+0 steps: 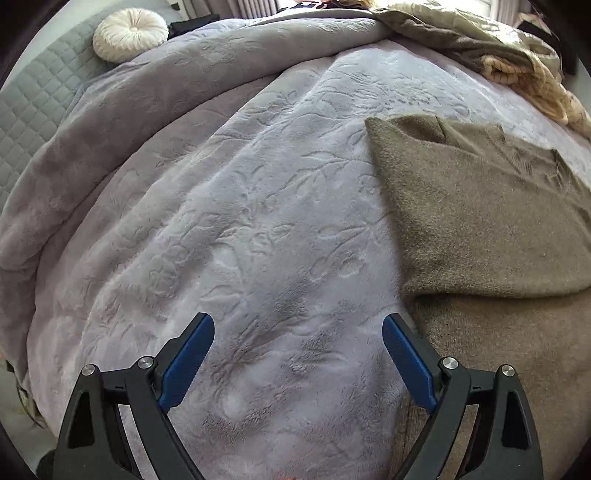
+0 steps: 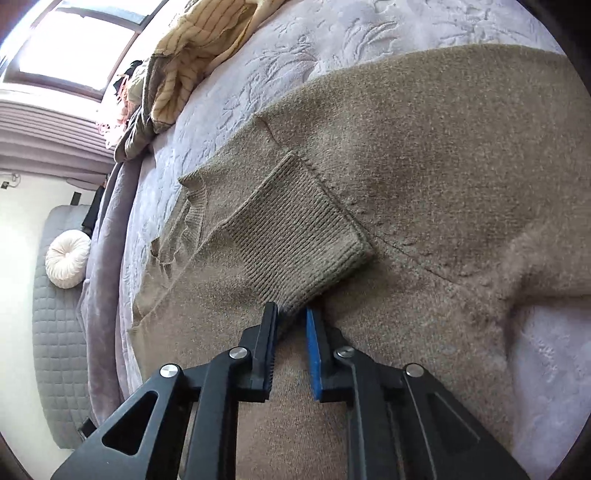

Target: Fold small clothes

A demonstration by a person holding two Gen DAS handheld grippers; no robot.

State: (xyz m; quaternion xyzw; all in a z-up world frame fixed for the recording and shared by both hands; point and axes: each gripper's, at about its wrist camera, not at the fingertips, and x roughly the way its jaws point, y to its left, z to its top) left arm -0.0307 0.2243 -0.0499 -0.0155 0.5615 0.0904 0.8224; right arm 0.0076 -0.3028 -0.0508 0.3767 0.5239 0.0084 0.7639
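On the bed: lilac embossed blanket (image 1: 258,221), spread over the whole surface. Brown sweater (image 2: 443,155), knit, lying flat on the blanket; in the left wrist view it fills the right side, with one part folded over the body. Ribbed cuff (image 2: 295,229) of a sleeve, laid across the sweater's body. Right gripper (image 2: 291,314): fingers narrow, tips at the near edge of the cuff; whether they pinch the fabric cannot be told. Left gripper (image 1: 298,325): fingers wide apart, holding nothing, over bare blanket just beside the sweater's edge. Heap of other clothes (image 1: 480,44), cream striped and olive, at the far edge of the bed. Round white cushion (image 1: 130,34), on a grey quilted mat (image 1: 33,110) beside the bed.
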